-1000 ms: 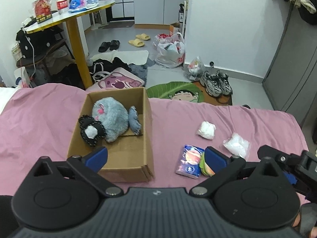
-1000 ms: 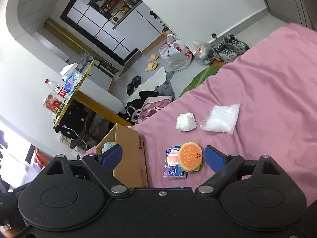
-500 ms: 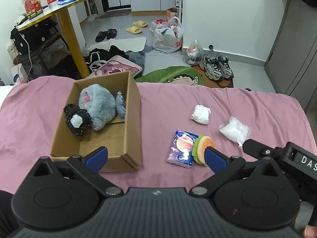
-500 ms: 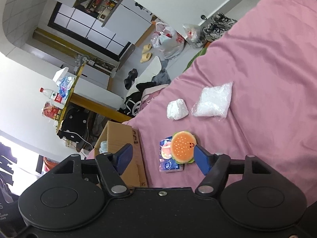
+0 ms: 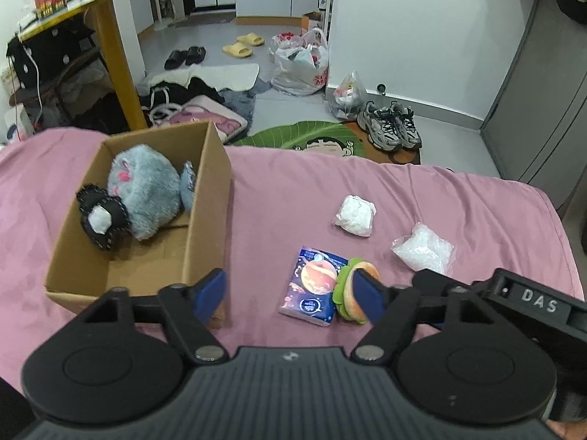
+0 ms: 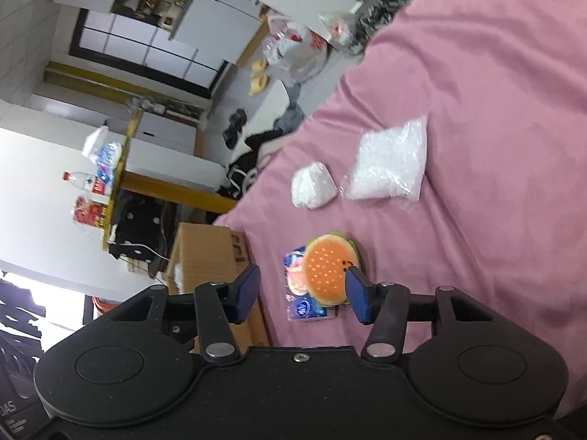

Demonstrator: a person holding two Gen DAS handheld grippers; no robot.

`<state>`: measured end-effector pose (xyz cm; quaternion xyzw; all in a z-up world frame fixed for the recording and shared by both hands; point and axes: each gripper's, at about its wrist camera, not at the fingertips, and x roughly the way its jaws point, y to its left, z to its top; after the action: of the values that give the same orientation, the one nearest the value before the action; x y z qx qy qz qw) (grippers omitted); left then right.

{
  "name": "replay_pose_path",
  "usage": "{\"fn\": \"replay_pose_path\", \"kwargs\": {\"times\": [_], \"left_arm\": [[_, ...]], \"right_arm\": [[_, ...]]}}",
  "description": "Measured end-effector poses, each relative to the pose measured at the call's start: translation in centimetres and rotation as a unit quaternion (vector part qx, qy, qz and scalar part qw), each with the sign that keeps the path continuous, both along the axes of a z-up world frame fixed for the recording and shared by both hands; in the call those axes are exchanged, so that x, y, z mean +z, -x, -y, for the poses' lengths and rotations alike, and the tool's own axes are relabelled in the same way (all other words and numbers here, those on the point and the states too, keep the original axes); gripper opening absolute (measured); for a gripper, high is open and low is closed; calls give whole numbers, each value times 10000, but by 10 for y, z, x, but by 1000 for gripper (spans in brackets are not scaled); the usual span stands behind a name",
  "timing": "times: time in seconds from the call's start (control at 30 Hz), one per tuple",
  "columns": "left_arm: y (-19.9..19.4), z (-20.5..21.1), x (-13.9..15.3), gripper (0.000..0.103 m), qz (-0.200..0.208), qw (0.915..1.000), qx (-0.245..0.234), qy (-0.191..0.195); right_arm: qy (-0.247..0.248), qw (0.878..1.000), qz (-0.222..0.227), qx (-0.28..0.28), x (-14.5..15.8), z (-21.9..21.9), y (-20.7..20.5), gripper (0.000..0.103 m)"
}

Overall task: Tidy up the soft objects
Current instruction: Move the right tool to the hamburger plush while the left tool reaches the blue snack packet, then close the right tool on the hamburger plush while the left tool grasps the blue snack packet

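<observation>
Left tool (image 5: 290,293) angled steeply down over the pink bed (image 5: 458,198), jaws part open and closing, nothing pressed between the pads; its right blue pad (image 5: 368,295) sits in front of the burger plush (image 5: 357,293) and hides part of it. Right tool (image 6: 301,293) rolled to one side so the room appears tilted, pointing down at a shallower angle, jaws narrowing, nothing gripped. Burger plush (image 6: 330,269) seen just ahead of the right-hand pad, whether touching it cannot be told. Right tool's black body also visible at the lower right of the left wrist view, marked with white letters.

Tissue packet (image 5: 312,288) lies flat on the bed, touching the burger plush; in the right wrist view the plush covers much of the packet (image 6: 297,293). Cardboard box (image 5: 205,227) sits on the bed to the left, its near corner hidden behind the left blue pad (image 5: 209,295). Inside the box, a grey furry plush (image 5: 143,198) and a black stitched plush (image 5: 101,220) lying against it. In the right wrist view only the outside wall of the box (image 6: 209,253) shows, contents barely seen.

Farther along the bed, a white wad (image 5: 356,216) and a clear bag of white filling (image 5: 423,249), near each other and apart from the burger. Beyond the bed: sneakers (image 5: 390,126), a green floor mat (image 5: 304,137), plastic bags (image 5: 301,62), slippers (image 5: 244,46), and a yellow-legged table (image 5: 117,69) with a bottle and packets on top.
</observation>
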<state>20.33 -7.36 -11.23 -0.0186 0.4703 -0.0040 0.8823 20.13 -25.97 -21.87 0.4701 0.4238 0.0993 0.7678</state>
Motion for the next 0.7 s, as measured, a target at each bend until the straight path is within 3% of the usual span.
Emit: {"fn": "replay_pose_path", "kwargs": {"times": [0.27,0.5,0.57,0.63,0.7], "left_arm": [[-17,5,-22,54,-215,9997,46,114],[-36,5,-39,53,-347,9990,202,191],[-39,6,-42,53,-376,9990,202,166],[-43,7,-47,53,-440,9987,202,180],[-45,7,-53,53,-496,9983,235,178]], "right_arm": [[-46,9996,-261,133,-19,-9,-16,50],[-220,9983,-505,183,-38,-13,-27,47],[-230,9981,-539,207,-41,-15,-30,41],[-283,9978,-567,217,-44,-17,-31,16],[-258,9981,-534,168,-44,-17,-31,0]]}}
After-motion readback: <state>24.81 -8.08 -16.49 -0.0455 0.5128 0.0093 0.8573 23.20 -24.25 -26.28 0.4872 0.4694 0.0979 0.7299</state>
